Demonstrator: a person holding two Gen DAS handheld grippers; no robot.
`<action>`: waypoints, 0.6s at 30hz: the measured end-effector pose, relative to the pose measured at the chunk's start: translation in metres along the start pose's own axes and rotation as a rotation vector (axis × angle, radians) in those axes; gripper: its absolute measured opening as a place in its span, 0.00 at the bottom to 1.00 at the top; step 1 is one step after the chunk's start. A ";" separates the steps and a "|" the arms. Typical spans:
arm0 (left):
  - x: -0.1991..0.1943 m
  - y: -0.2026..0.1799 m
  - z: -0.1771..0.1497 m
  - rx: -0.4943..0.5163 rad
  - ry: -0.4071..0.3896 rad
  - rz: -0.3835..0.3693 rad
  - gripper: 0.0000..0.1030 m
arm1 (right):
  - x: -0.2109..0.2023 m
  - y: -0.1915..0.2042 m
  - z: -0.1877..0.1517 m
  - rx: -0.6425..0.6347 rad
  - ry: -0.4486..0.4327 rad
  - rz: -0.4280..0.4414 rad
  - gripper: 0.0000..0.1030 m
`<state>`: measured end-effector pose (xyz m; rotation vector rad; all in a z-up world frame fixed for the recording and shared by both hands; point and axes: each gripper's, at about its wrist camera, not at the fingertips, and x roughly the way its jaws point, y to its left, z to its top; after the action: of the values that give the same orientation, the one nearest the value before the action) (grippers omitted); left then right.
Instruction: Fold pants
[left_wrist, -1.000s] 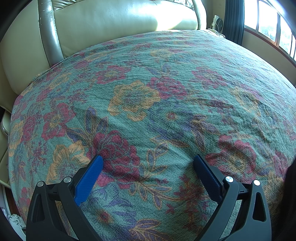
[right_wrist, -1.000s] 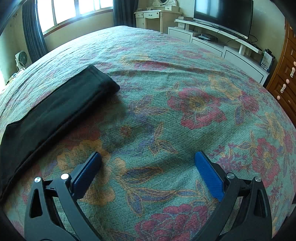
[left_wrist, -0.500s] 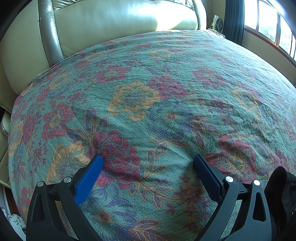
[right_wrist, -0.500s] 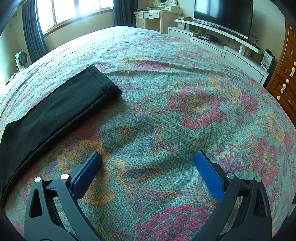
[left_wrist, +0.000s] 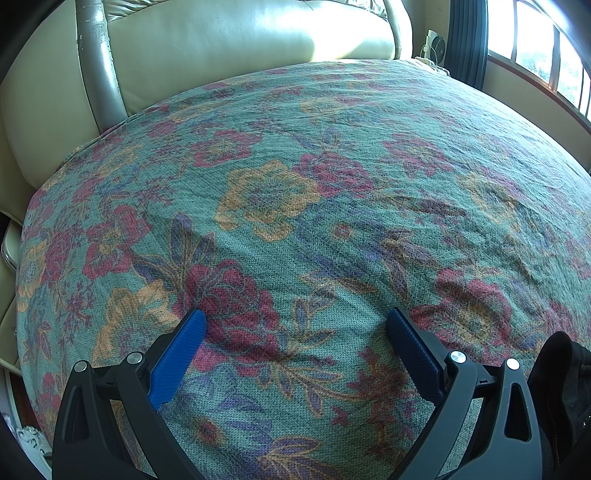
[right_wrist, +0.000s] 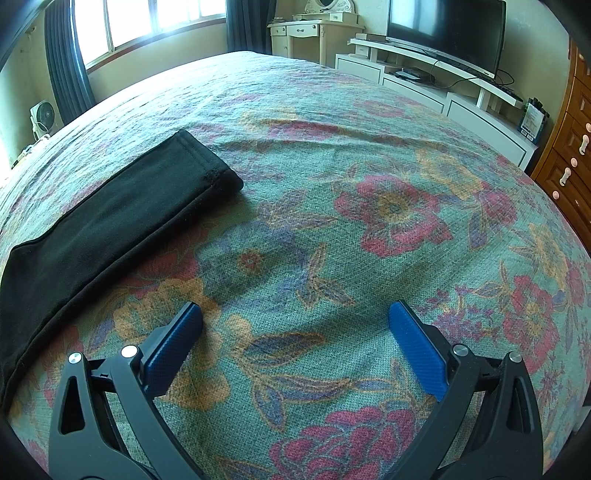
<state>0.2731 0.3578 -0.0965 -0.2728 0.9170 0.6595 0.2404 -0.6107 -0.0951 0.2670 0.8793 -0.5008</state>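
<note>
Black pants (right_wrist: 110, 221) lie as a long flat strip on the floral bedspread (right_wrist: 369, 166), at the left of the right wrist view, one end pointing toward the bed's middle. My right gripper (right_wrist: 295, 317) is open and empty, low over the spread, to the right of the pants. My left gripper (left_wrist: 295, 325) is open and empty over bare bedspread (left_wrist: 295, 184). A black fabric edge (left_wrist: 561, 387), likely the pants, shows at the lower right of the left wrist view, beside the right finger.
A cream padded headboard (left_wrist: 240, 40) stands beyond the left gripper. Windows with dark curtains (right_wrist: 66, 66), a small fan (right_wrist: 42, 114), a TV (right_wrist: 443, 29) on a white stand and a wooden dresser (right_wrist: 569, 147) surround the bed.
The pants have shifted slightly rightward in the right wrist view. The black fabric edge has come further into the lower right of the left wrist view. Both grippers stay open.
</note>
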 end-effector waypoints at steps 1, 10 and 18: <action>0.000 0.000 0.000 0.000 0.000 0.000 0.95 | 0.000 0.001 0.000 0.000 0.000 0.000 0.98; 0.000 0.000 0.000 0.000 0.000 0.000 0.94 | 0.003 0.000 0.003 -0.018 0.032 0.020 0.98; 0.000 0.000 0.000 0.000 0.000 0.000 0.95 | 0.020 -0.085 0.049 0.258 0.119 0.557 0.98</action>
<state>0.2731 0.3579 -0.0965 -0.2726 0.9172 0.6593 0.2395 -0.7102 -0.0820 0.7586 0.8111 -0.0761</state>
